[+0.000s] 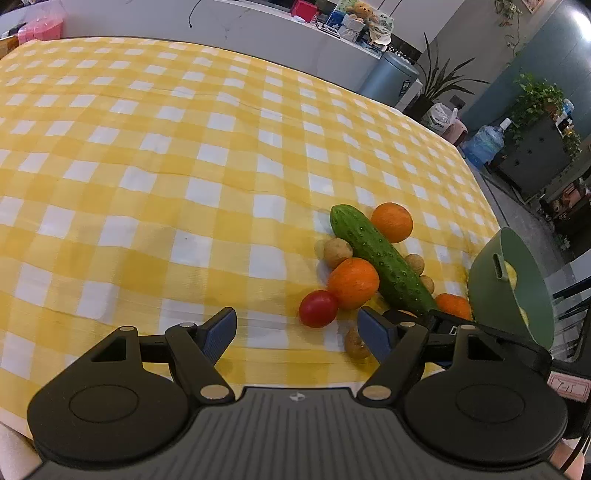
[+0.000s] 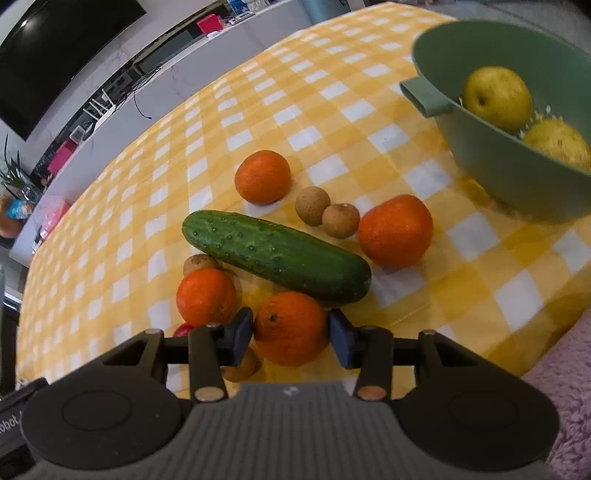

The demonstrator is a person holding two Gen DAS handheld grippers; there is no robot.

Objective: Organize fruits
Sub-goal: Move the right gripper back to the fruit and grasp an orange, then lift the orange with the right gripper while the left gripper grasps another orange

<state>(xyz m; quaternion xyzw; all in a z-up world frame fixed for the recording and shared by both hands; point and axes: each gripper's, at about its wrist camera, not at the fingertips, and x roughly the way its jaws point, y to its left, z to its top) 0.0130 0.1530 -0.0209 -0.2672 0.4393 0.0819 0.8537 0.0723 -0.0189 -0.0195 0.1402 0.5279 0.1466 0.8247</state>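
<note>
In the right wrist view my right gripper (image 2: 291, 332) is shut on an orange (image 2: 291, 328), both blue pads against its sides. A cucumber (image 2: 277, 254) lies just beyond, with more oranges (image 2: 395, 230) (image 2: 263, 176) (image 2: 206, 296) and small brown longans (image 2: 327, 214) around it. A green bowl (image 2: 491, 155) at the upper right holds two yellow pears (image 2: 496, 98). My left gripper (image 1: 295, 330) is open and empty over the cloth, left of a red tomato (image 1: 318, 308), an orange (image 1: 353, 282) and the cucumber (image 1: 382, 262). The right gripper's black body (image 1: 458, 328) shows beside the bowl (image 1: 509, 291).
A yellow checked cloth (image 1: 184, 166) covers the table. A white counter (image 1: 221, 22) with boxes runs behind it. Plants, a bin and a water jug (image 1: 484, 142) stand on the floor to the right. A pink fuzzy fabric (image 2: 565, 387) lies at the near right edge.
</note>
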